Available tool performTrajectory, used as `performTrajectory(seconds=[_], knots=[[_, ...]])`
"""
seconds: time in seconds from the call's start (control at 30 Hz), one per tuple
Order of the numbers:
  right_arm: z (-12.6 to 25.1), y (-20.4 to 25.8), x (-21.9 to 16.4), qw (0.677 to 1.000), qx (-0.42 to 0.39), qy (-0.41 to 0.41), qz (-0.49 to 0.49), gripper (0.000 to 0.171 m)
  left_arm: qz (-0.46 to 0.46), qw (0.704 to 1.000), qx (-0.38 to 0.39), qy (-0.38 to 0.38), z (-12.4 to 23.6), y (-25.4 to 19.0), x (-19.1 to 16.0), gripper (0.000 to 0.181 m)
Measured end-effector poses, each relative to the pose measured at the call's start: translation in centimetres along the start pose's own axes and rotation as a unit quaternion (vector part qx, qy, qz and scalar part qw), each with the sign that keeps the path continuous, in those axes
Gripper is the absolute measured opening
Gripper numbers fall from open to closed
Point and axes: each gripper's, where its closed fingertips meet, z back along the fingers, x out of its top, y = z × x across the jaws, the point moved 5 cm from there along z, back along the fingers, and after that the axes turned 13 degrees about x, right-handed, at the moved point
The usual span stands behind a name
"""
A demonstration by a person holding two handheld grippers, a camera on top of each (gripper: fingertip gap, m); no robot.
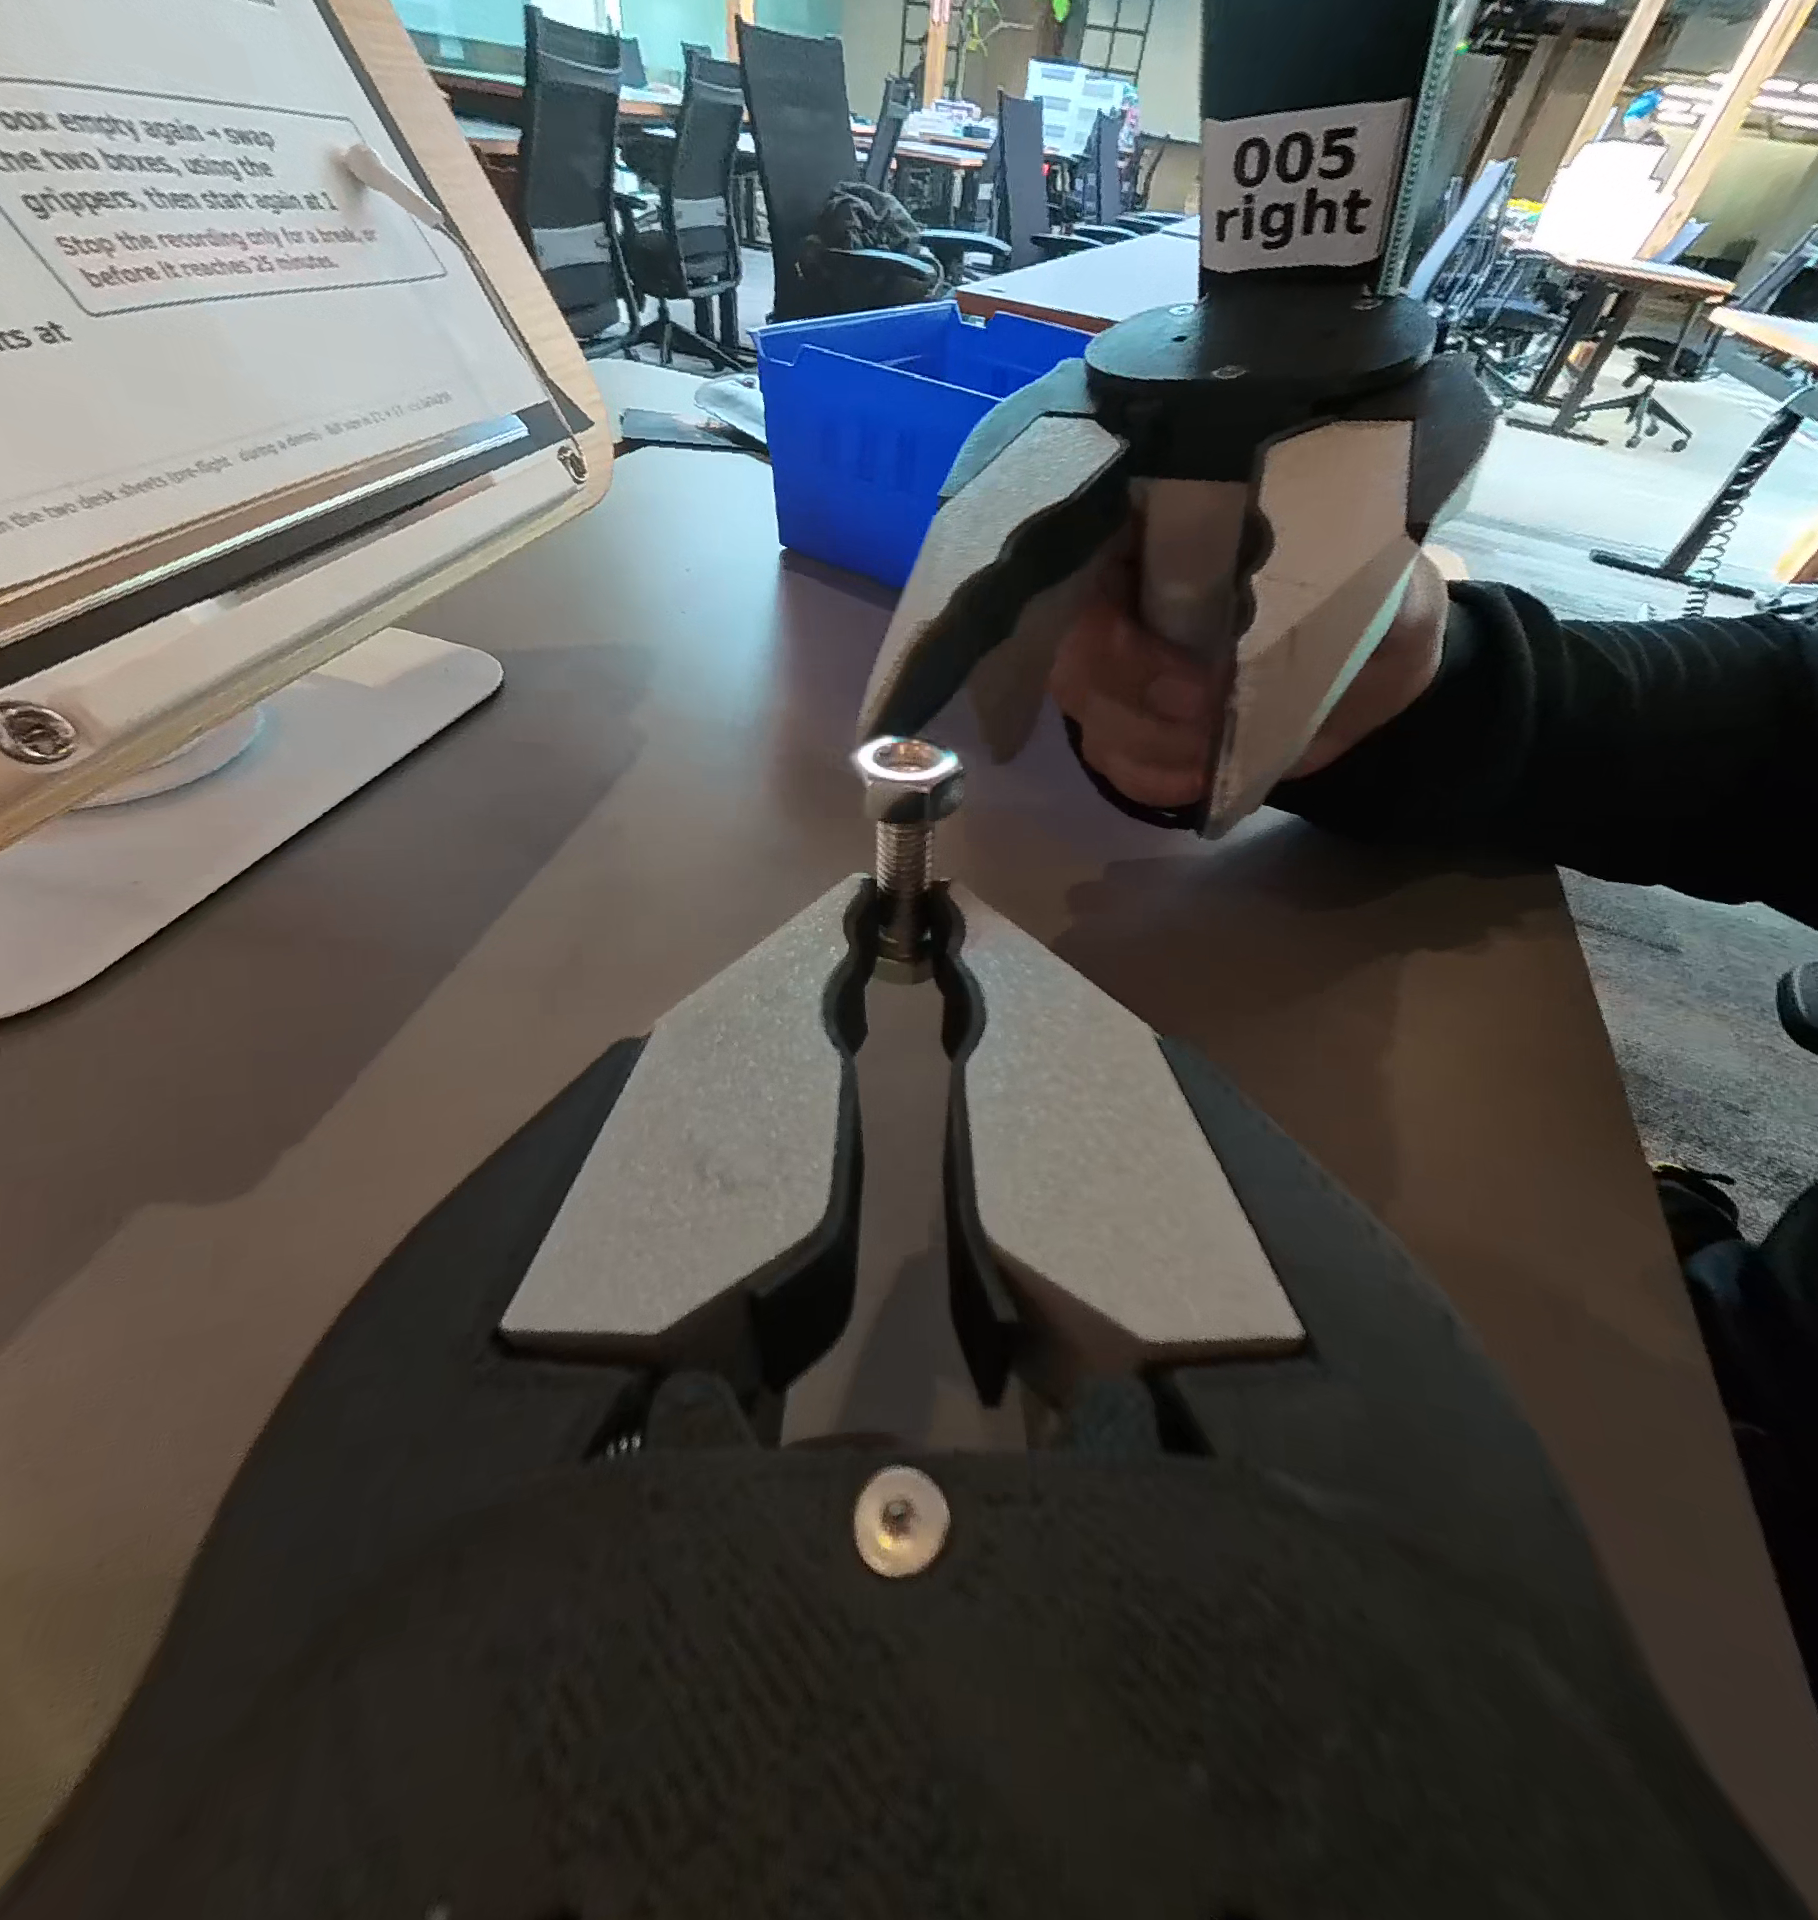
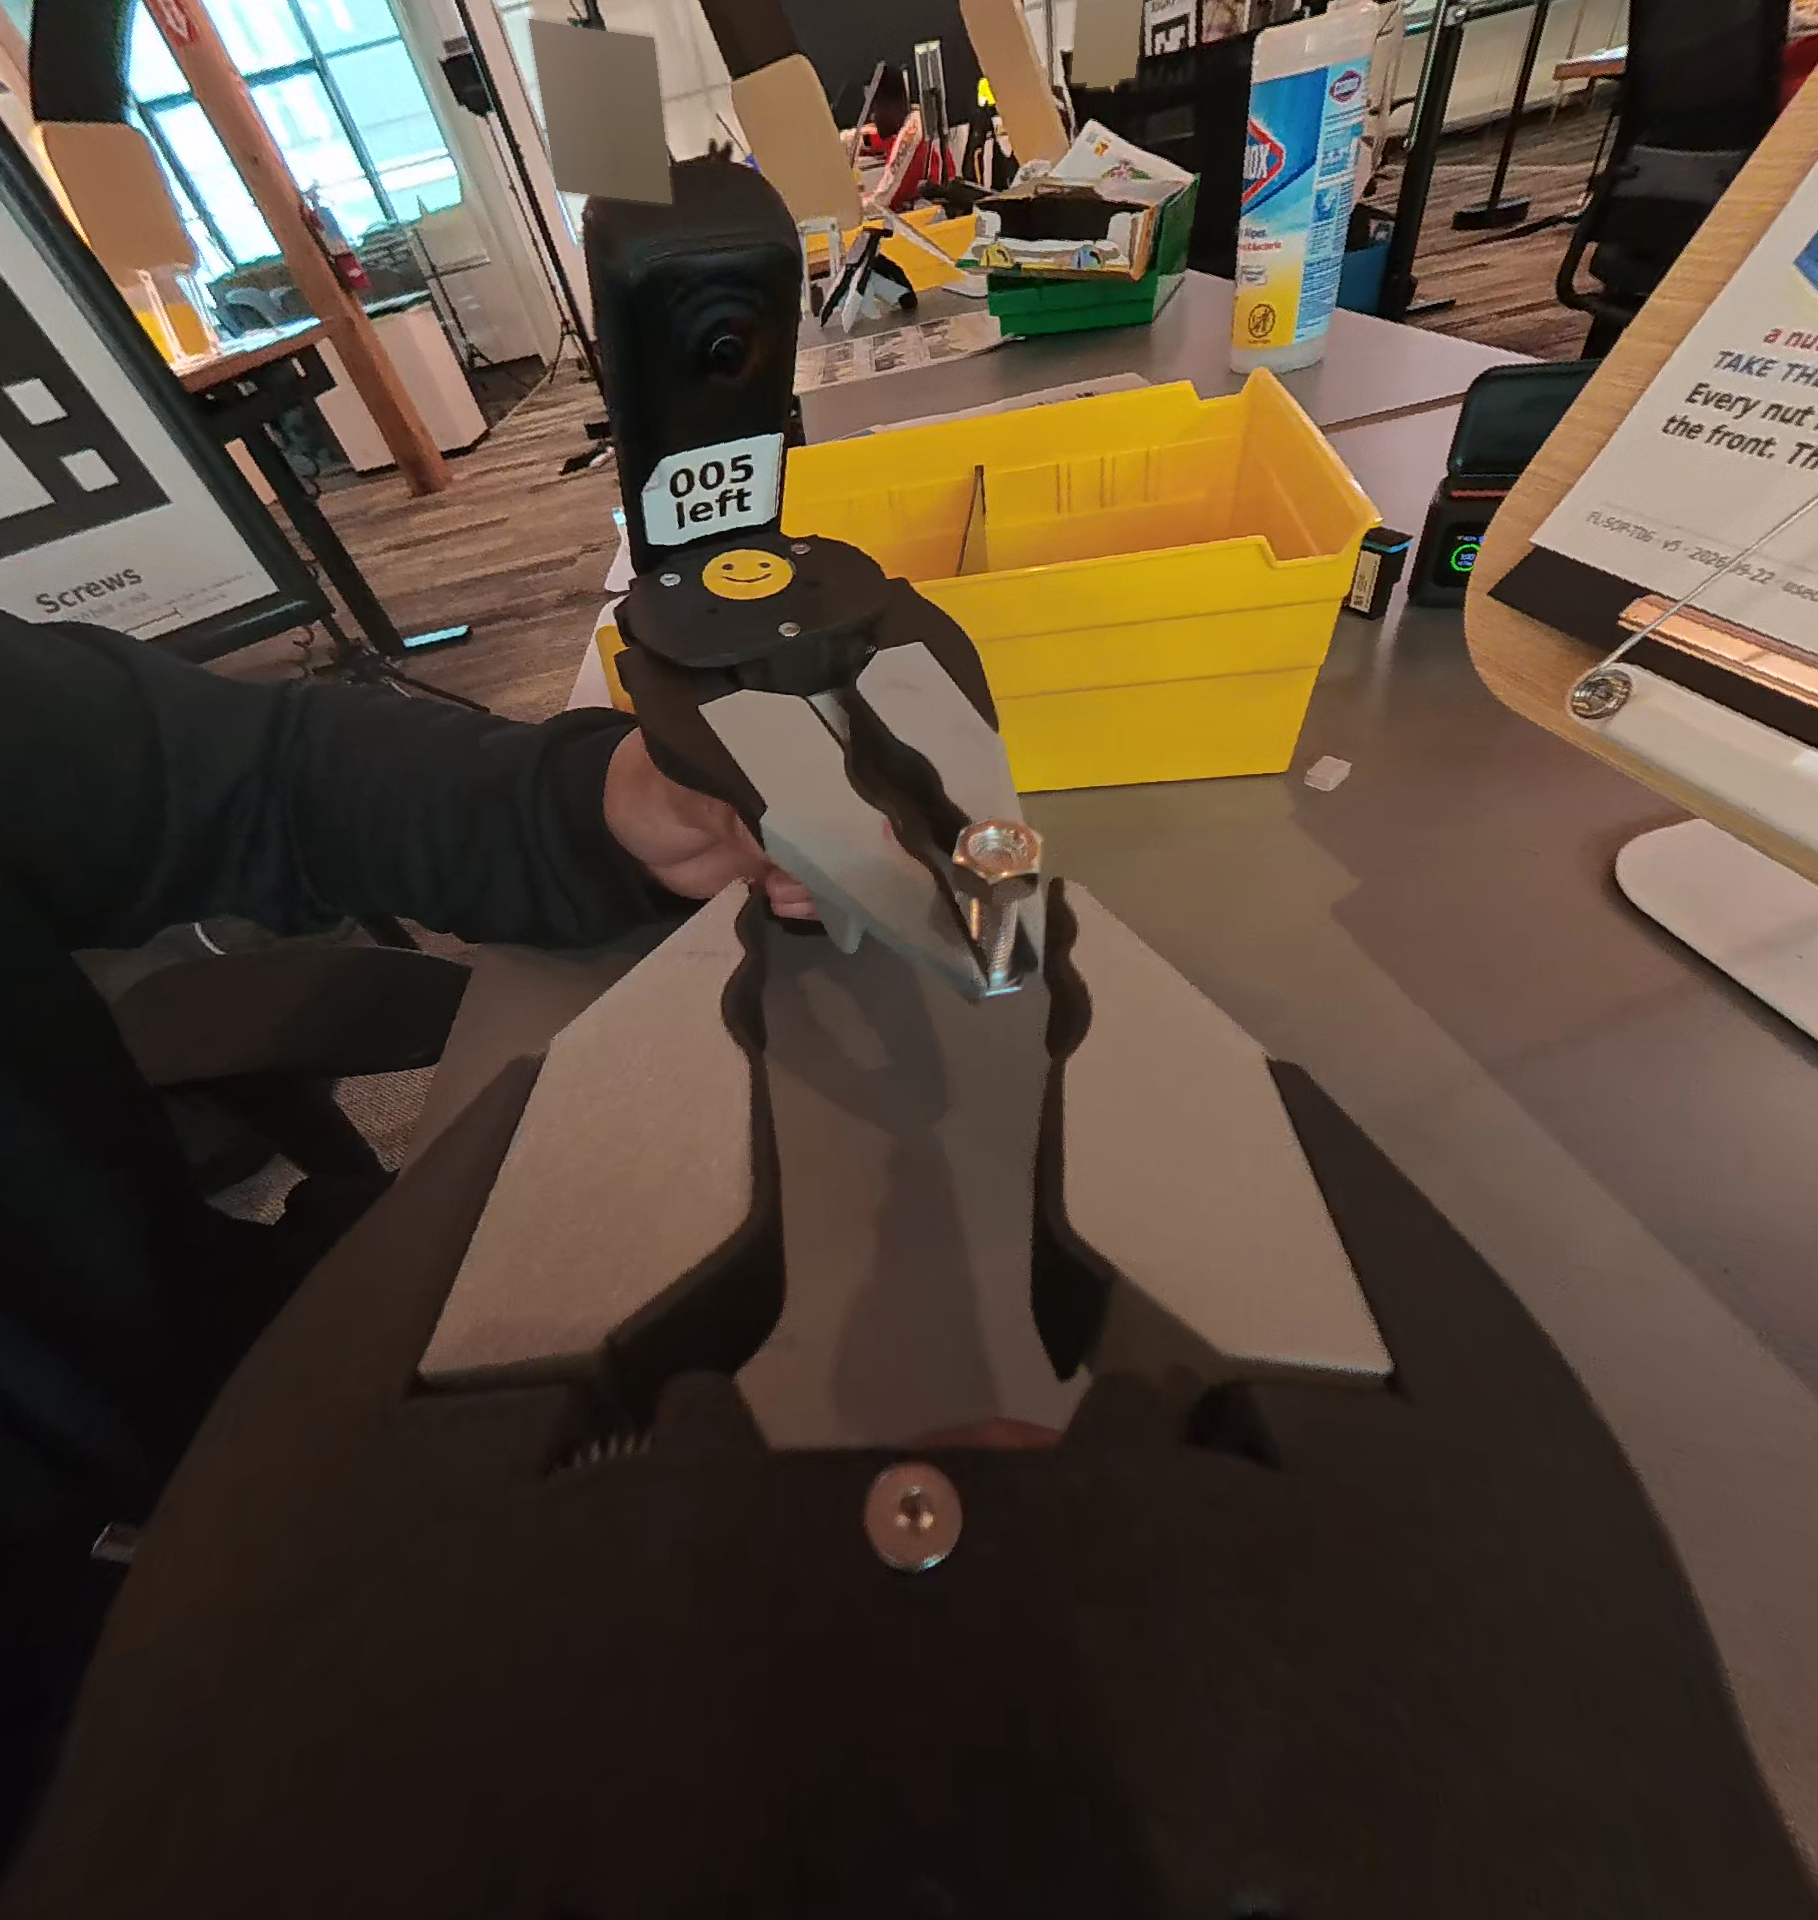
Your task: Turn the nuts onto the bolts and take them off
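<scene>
The left gripper (image 1: 903,935) has its jaws drawn narrow around the lower shank of a bolt (image 1: 900,883), which stands upright out of the fingertips with its head tucked between them; a hex nut (image 1: 907,777) sits on the top end of the thread, well above the fingers. The right gripper (image 2: 900,935) has its jaws spread wide and holds nothing; in the right wrist view its fingers flank the bolt (image 2: 993,935) and nut (image 2: 996,854) without touching either, and in the left wrist view the same gripper (image 1: 1040,769) hangs from above and to the right, one fingertip just beside the nut. A hand (image 1: 1144,686) in a dark sleeve grips its handle. Farther out, the containers: the left wrist view shows a blue bin (image 1: 863,457) on the far side of the dark table (image 1: 365,935), and only its upper inside walls can be seen, so its contents cannot be told. The right wrist view shows instead a yellow bin (image 2: 1144,644) on the far side of the table, just behind the left gripper (image 2: 988,966), with a thin divider (image 2: 976,520) standing in it; no contents show in the parts of its two compartments that are visible, though the floor is hidden by the front wall. Only the right wrist view shows the hand (image 2: 687,831) holding the left gripper, a tub of wipes (image 2: 1300,187) and a green tray (image 2: 1081,291) on a farther table. Each view catches a tilted instruction board (image 1: 209,343) on a white stand, at the left edge in one and at the right edge (image 2: 1715,468) in the other.
</scene>
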Motion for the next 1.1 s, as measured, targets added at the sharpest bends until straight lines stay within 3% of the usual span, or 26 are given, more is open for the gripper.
performTrajectory(seconds=[0.17,0.23,0.43,0.6,0.63,0.67,0.8,0.97,1.1], knots=[[-0.2,0.3,-0.1,1.000,0.007,0.008,0.005,0.050,-0.003,1.000,0.010,0.004,-0.1,0.2,-0.2,0.007],[-0.2,0.7,-0.2,1.000,0.025,0.015,0.010,0.036,0.011,1.000,0.020,0.008,0.0,0.9,-0.3,0.007],[0.1,-0.4,-0.1,1.000,-0.013,0.004,-0.005,0.053,0.012,1.000,0.000,0.006,0.0,0.3,-0.2,0.007],[-0.3,0.1,-0.4,1.000,0.017,0.012,-0.013,0.055,-0.001,1.000,0.016,0.016,-0.3,0.3,-0.5,0.007],[-0.4,0.4,-0.5,0.999,0.027,0.023,-0.006,0.047,0.012,0.999,0.033,0.023,-0.3,1.1,-0.7,0.007],[-0.4,1.3,-0.5,0.998,0.060,0.029,0.002,0.023,0.025,0.998,0.042,0.034,-0.3,1.7,-0.9,0.007],[-0.5,0.8,-0.2,0.999,0.028,0.025,0.010,0.043,0.029,0.998,0.042,0.039,-0.3,2.1,-1.2,0.007],[-0.5,-0.6,-0.6,1.000,-0.018,0.023,-0.006,0.060,0.012,0.999,-0.012,0.028,-0.5,-0.2,-0.7,0.007],[-0.6,0.0,-1.0,0.999,0.011,0.045,-0.015,0.059,0.016,0.999,0.029,0.043,-0.6,0.9,-1.0,0.007]])
